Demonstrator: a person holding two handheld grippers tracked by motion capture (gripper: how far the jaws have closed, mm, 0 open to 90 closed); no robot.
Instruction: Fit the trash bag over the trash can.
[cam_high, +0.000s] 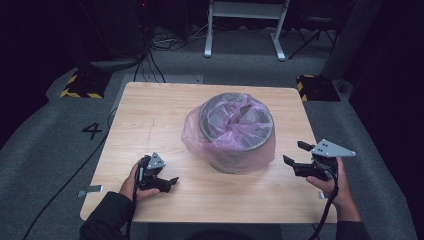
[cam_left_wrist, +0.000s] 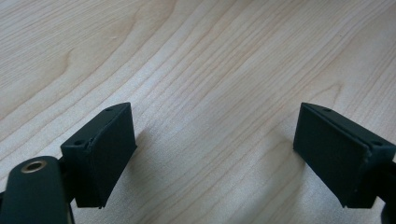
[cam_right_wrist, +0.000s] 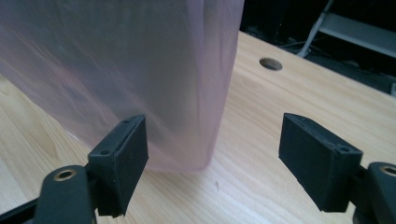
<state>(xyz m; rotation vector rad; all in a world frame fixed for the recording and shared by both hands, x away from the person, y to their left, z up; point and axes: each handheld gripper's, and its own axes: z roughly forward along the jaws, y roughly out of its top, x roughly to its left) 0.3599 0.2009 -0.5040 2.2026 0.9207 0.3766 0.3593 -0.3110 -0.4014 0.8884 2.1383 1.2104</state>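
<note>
A round grey bin (cam_high: 236, 131) stands in the middle of the wooden table (cam_high: 150, 115), lined with a pink plastic bag (cam_high: 200, 135) that hangs down over its outside. My left gripper (cam_high: 172, 182) rests low on the table to the bin's front left, jaws open, with bare wood (cam_left_wrist: 210, 70) between them. My right gripper (cam_high: 295, 153) is held above the table at the bin's right, open and empty, pointing at the bag's side (cam_right_wrist: 140, 70). The bag's lower edge lies just beyond its left jaw.
A round hole (cam_right_wrist: 270, 64) shows in the tabletop past the bin. Around the table lies grey carpet with cables (cam_high: 150, 65), yellow-black floor blocks (cam_high: 82, 85) and a white frame (cam_high: 245, 20) at the back. A "4" (cam_high: 92, 131) marks the floor on the left.
</note>
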